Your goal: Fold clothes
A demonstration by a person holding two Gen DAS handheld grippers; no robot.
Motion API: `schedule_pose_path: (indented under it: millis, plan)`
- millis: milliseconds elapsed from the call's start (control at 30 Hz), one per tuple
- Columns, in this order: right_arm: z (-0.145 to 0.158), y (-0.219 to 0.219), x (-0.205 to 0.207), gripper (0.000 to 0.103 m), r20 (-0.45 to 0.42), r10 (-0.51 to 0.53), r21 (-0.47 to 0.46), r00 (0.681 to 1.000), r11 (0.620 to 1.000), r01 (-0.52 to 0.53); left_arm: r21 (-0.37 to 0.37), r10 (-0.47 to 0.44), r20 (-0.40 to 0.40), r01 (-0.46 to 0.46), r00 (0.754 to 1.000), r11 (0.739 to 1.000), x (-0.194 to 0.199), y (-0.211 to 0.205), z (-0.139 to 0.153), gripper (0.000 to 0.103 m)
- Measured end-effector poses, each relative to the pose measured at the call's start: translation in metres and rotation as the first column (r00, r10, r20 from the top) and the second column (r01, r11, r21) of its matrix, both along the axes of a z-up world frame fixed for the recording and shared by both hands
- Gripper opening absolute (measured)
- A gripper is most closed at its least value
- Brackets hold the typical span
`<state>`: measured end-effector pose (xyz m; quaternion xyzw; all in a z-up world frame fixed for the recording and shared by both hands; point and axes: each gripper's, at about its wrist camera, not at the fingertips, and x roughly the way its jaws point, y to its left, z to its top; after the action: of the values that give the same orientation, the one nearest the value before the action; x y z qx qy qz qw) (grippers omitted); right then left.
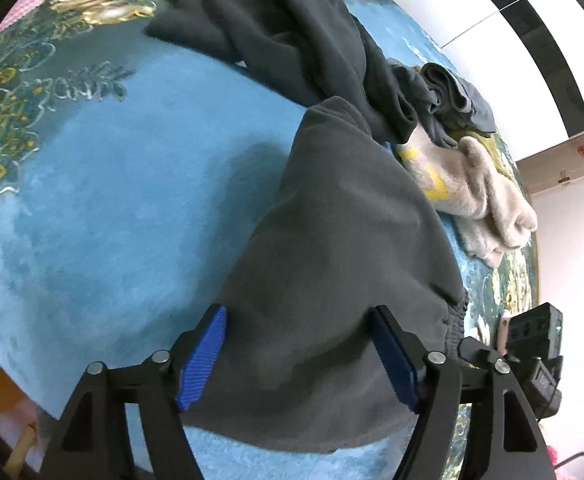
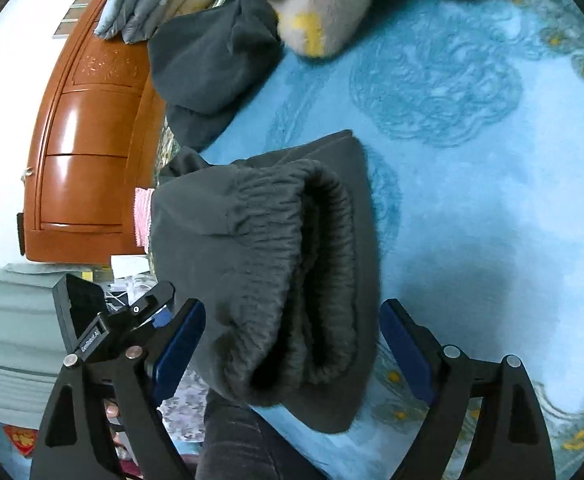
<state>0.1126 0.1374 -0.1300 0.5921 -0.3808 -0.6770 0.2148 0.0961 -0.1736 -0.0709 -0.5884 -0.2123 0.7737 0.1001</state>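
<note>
Both claws, left claw [image 1: 297,356] and right claw [image 2: 292,344], were released, straddling dark grey fleece trousers [image 1: 343,248] near the blue patterned bed [image 1: 132,200] edge, presumably lining up for a fold.

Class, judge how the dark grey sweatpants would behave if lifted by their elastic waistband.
The dark grey sweatpants look floppy: they drape in soft folds over the blue bedspread. The thick fleece suggests moderate weight. The ribbed waistband probably grips well and bunches rather than slipping.
</note>
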Motion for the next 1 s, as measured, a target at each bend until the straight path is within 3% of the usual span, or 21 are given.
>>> schedule_pose_path:
  millis: [133,333,500,600,767,1000]
  plan:
    - [-0.005,-0.008,-0.014,0.095,-0.02,-0.004,0.02,1.0,1.0,0.005,0.014,-0.003,0.017,0.003,1.0,1.0,-0.007,0.001,-0.007,0.08]
    - [-0.009,-0.009,-0.019,0.094,0.006,-0.031,0.029,1.0,0.999,0.031,0.034,-0.002,0.034,0.001,0.999,0.999,-0.015,0.002,-0.015,0.08]
    - [-0.008,-0.004,-0.017,0.07,0.019,-0.049,0.029,0.999,0.998,0.048,0.043,-0.014,0.026,0.013,1.0,0.999,-0.014,-0.001,-0.014,0.074]
    - [-0.002,-0.005,-0.014,0.057,0.007,-0.037,0.03,0.999,0.999,0.037,0.038,-0.032,0.0,0.032,0.999,0.999,-0.01,-0.002,-0.008,0.064]
    - [0.014,-0.005,-0.013,0.05,-0.032,-0.005,0.024,0.999,1.0,0.006,0.05,-0.026,-0.033,0.028,0.999,0.998,-0.003,-0.009,0.005,0.053]
    - [0.025,-0.005,-0.011,0.047,-0.058,0.029,0.027,0.998,0.999,-0.027,0.062,0.005,-0.036,-0.003,0.999,0.998,0.0,-0.01,0.009,0.05]
